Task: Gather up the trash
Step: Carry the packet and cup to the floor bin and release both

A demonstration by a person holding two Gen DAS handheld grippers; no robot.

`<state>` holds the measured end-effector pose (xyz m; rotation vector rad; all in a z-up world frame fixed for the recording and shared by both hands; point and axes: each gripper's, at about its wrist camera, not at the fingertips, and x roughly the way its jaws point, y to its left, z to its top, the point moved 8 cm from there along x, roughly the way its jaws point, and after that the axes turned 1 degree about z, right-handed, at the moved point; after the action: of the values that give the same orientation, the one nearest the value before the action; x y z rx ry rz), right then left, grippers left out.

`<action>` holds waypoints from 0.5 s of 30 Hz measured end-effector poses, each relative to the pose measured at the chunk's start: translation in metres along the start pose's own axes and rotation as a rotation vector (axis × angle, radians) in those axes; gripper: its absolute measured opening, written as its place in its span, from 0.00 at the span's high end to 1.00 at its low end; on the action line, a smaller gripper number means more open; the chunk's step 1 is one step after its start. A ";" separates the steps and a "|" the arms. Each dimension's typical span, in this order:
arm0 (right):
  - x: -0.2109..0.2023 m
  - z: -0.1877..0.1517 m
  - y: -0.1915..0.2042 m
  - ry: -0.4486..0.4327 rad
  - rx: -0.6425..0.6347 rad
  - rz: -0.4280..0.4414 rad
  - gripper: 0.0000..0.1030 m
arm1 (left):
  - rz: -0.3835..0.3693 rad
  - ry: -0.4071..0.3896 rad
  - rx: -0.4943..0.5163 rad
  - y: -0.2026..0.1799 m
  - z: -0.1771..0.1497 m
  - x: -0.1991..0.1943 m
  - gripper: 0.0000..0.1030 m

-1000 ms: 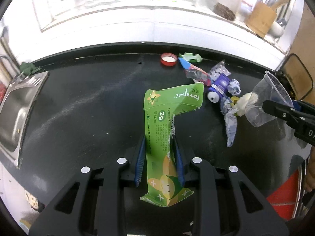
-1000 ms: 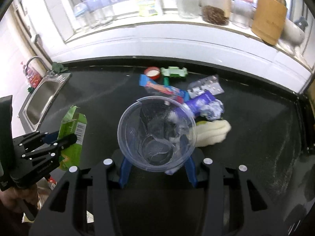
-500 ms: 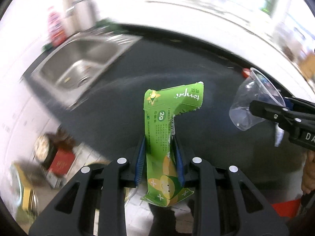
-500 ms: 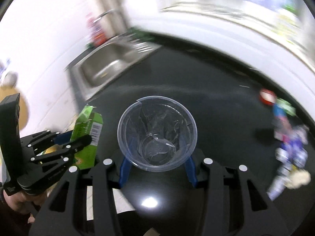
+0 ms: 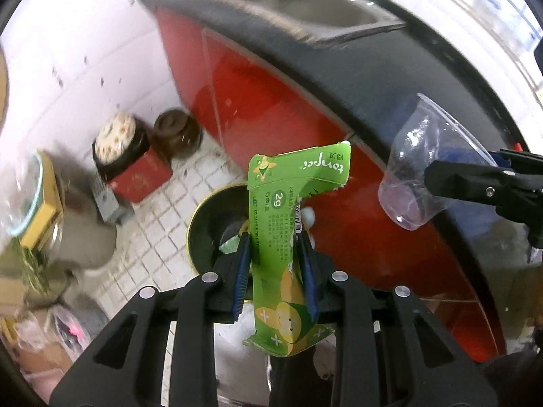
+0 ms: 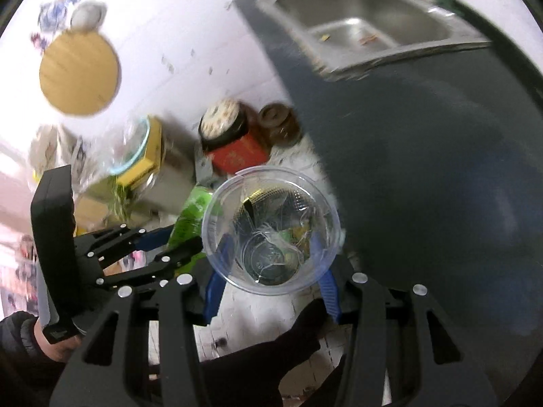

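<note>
A torn green carton (image 5: 288,203) stands upright between the blue pads of my left gripper (image 5: 273,237), which is shut on it. Below it on the tiled floor is a round bin (image 5: 200,227) with a gold rim and scraps inside. My right gripper (image 6: 269,247) is shut on a cracked clear plastic cup (image 6: 268,264), whose mouth faces the camera. In the left wrist view the cup (image 5: 414,176) hangs to the right, over the counter's edge. In the right wrist view the left gripper (image 6: 185,242) holds the carton (image 6: 193,213) just left of the cup.
A black countertop (image 5: 356,68) with a steel sink (image 6: 366,30) runs along the right, above a red cabinet front (image 5: 271,112). On the floor by the white wall stand two jars (image 5: 118,139), a red box (image 5: 142,176) and other clutter. A round wooden board (image 6: 79,74) hangs on the wall.
Both grippers have swung left off the countertop and tipped downward, carrying the carton and the cup. The trash pile has left the views. The floor and the bin now lie below.
</note>
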<state>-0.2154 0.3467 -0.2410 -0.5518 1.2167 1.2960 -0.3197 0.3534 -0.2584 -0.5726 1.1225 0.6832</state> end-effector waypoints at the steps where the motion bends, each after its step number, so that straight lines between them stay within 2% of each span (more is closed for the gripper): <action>1: 0.010 0.001 0.003 0.016 -0.005 0.001 0.54 | -0.002 0.009 -0.010 0.006 -0.004 0.007 0.73; 7: 0.065 0.011 0.013 0.114 -0.018 -0.019 0.53 | -0.009 0.044 -0.050 0.032 -0.018 0.037 0.73; 11: 0.078 0.013 0.015 0.146 -0.027 -0.027 0.52 | -0.015 0.050 -0.059 0.037 -0.017 0.045 0.72; 15: 0.087 0.014 0.019 0.162 -0.038 -0.030 0.45 | -0.020 0.043 -0.056 0.040 -0.017 0.048 0.66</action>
<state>-0.2431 0.4000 -0.3077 -0.7115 1.3139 1.2705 -0.3462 0.3773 -0.3116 -0.6484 1.1393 0.6896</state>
